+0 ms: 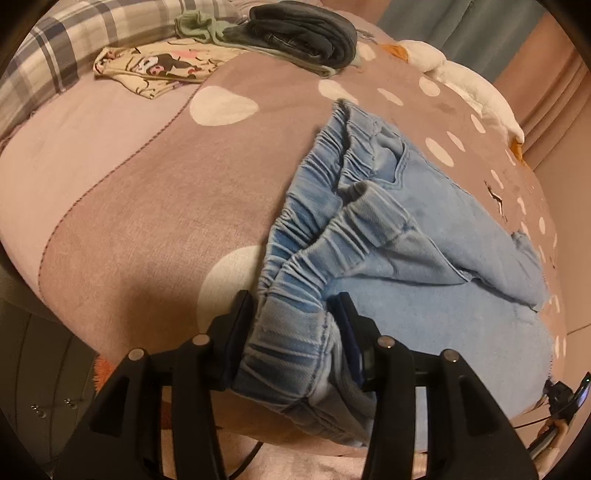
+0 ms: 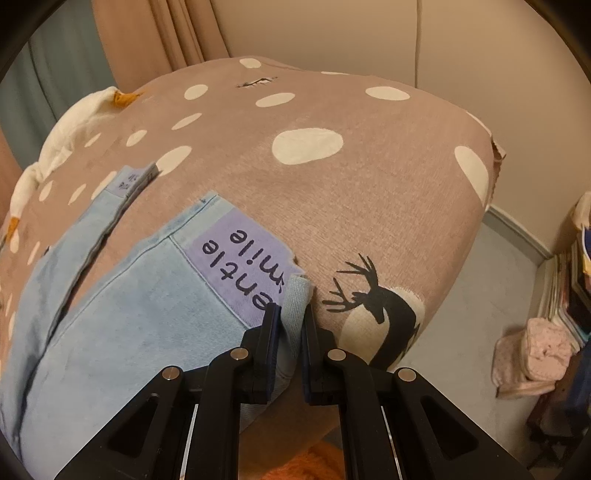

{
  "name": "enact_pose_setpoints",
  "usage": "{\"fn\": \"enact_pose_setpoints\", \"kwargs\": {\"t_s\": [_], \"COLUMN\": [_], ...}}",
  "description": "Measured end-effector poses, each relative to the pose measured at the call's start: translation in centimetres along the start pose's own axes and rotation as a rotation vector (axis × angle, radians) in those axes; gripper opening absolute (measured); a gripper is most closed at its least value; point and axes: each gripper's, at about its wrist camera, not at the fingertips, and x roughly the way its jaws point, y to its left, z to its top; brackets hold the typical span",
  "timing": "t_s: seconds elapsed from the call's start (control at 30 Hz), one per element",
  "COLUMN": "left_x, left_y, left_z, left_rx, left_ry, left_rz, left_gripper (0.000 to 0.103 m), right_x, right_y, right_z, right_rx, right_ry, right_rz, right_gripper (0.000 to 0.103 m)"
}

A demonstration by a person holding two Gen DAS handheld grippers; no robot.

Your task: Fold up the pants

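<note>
Light blue denim pants (image 1: pixel 399 221) lie on a brown bedspread with white dots (image 1: pixel 155 206). In the left wrist view my left gripper (image 1: pixel 295 314) is shut on the elastic waistband (image 1: pixel 291 332) at the near corner. In the right wrist view the pant legs (image 2: pixel 122 306) stretch across the bed, each hem bearing a purple lettered cuff (image 2: pixel 240 254). My right gripper (image 2: pixel 291 314) is shut on the near leg's hem edge beside the purple cuff. The far leg's cuff (image 2: pixel 129 181) lies flat, apart from it.
Folded dark jeans (image 1: pixel 306 33), a green garment (image 1: pixel 199 26) and a cartoon-print cloth (image 1: pixel 155 66) lie at the bed's far end. A white plush toy (image 1: pixel 469 85) lies along the far edge. The bed edge (image 2: pixel 480 206) drops to the floor, with a pink cloth (image 2: pixel 532 354) below.
</note>
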Motion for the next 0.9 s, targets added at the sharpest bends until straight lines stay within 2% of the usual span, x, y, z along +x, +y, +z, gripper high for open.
{"fn": "enact_pose_setpoints", "kwargs": {"t_s": [0.03,0.1,0.17,0.23,0.3,0.37,0.4,0.43,0.53,0.7,0.8,0.9], "left_x": [-0.2,-1.1,-3.0,-5.0,-6.9,-8.0,-8.6,-8.8,-8.7,-7.3,-6.4,-5.7], "left_y": [-0.1,-0.2,-0.5,-1.2,-2.0,-2.7,-3.3,-3.7,-5.4,-7.5,-7.7,-7.2], "left_z": [0.0,0.3,0.8,1.4,2.1,2.9,3.3,3.8,4.4,3.8,3.5,3.1], "left_rx": [-0.007,-0.032,-0.045,-0.026,-0.018,-0.022,-0.023,-0.024,-0.021,0.001,0.006,-0.005], "left_ry": [-0.001,-0.018,-0.078,-0.125,-0.175,-0.211,-0.226,-0.231,-0.216,-0.167,-0.142,-0.121], "left_rz": [-0.007,-0.031,-0.060,-0.086,-0.095,-0.127,-0.169,-0.208,-0.297,-0.278,-0.272,-0.262], "left_gripper": [0.053,0.055,0.061,0.084,0.097,0.099,0.099,0.100,0.101,0.101,0.101,0.101], "right_x": [0.0,-0.1,-0.6,-1.3,-2.5,-4.0,-4.6,-5.2,-7.6,-10.4,-10.3,-10.2], "right_y": [0.1,0.1,0.1,0.0,0.3,1.6,2.3,3.1,7.0,13.9,18.0,21.7], "right_z": [0.0,0.1,0.3,0.5,0.7,1.1,1.2,1.4,2.0,2.6,2.5,2.1], "right_rx": [-0.001,-0.005,-0.001,0.031,0.049,0.037,0.026,0.011,-0.086,-0.243,-0.323,-0.393], "right_ry": [0.002,0.011,0.026,0.025,-0.005,-0.030,-0.040,-0.054,-0.117,-0.184,-0.164,-0.139], "right_rz": [-0.003,-0.008,-0.035,-0.089,-0.103,-0.080,-0.065,-0.044,0.040,0.203,0.304,0.349], "right_gripper": [0.005,0.007,0.018,0.051,0.061,0.064,0.070,0.077,0.086,0.089,0.089,0.090]}}
